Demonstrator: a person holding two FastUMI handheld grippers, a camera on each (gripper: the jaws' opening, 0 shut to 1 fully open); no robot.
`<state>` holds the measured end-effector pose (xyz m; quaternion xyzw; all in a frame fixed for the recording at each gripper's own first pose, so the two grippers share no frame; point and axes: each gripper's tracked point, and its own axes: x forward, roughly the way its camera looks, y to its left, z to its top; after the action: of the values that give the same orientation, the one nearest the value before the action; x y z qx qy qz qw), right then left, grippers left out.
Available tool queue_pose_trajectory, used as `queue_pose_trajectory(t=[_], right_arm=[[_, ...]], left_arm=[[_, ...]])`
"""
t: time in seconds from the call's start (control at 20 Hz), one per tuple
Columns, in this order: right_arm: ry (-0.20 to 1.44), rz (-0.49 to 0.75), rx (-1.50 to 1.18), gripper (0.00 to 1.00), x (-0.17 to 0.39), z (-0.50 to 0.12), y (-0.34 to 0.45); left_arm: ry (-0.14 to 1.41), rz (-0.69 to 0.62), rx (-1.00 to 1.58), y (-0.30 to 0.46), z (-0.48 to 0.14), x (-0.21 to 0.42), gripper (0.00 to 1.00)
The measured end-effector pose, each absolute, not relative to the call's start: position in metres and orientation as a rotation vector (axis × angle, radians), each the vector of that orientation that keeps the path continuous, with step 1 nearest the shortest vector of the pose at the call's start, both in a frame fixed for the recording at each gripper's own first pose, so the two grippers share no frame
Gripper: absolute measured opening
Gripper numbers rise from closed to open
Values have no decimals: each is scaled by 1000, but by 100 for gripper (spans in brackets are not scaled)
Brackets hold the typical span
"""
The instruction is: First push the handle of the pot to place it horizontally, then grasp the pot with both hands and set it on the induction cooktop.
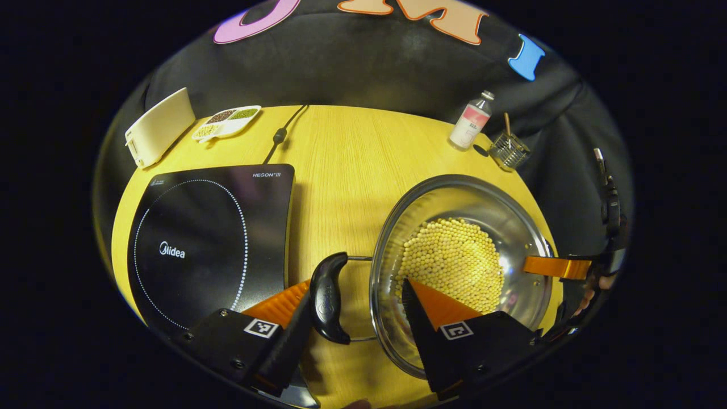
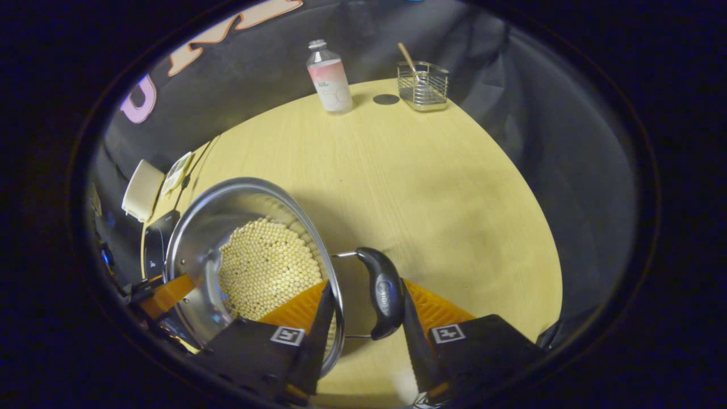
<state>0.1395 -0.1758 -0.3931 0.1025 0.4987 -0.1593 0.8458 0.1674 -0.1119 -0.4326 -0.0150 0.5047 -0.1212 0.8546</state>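
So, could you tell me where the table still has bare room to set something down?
The widest free patch is the bare wood between the pot and the bottle and wire basket at the far edge. A narrower strip runs between the cooktop and the pot. The far left corner is crowded with the white box and snack tray.

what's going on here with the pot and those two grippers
A person is working a steel pot full of pale round beans with a gripper in each hand. The left gripper straddles the black handle on the cooktop side and the pot's rim; the right gripper does the same at the other handle. The jaws look open, not yet clamped. The pot sits on the wooden table, beside the induction cooktop, not on it.
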Motion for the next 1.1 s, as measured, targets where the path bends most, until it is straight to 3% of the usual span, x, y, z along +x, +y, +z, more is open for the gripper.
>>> queue_pose_trajectory(t=[0.1, 0.15, 0.25, 0.3, 0.65, 0.8, 0.85, 0.95, 1.0, 1.05, 1.1], right_arm=[[1053, -329, 206, 60, 138, -392, -176], [1056, -327, 208, 55, 136, -394, -174], [1055, -321, 221, 43, 136, -382, -173], [1061, -316, 223, 49, 138, -391, -174], [1020, -259, 241, 45, 145, -364, -163], [991, -218, 240, 49, 147, -342, -147], [981, -199, 237, 42, 150, -336, -141], [964, -157, 232, 42, 156, -327, -126], [956, -136, 233, 49, 158, -324, -117], [950, -115, 236, 49, 159, -322, -108], [947, -96, 239, 42, 160, -322, -98]], left_arm=[[1071, -246, -29, -106, -435, 169, 81], [1066, -246, -43, -108, -434, 172, 69], [1083, -243, -48, -107, -434, 170, 63], [1082, -237, -45, -106, -432, 170, 65], [997, -204, -47, -95, -387, 173, 61], [955, -173, -43, -83, -364, 172, 61], [941, -160, -43, -77, -356, 171, 61], [913, -129, -41, -62, -342, 169, 61], [908, -114, -42, -54, -338, 167, 61], [911, -99, -43, -45, -335, 164, 61], [907, -81, -44, -34, -332, 162, 61]])
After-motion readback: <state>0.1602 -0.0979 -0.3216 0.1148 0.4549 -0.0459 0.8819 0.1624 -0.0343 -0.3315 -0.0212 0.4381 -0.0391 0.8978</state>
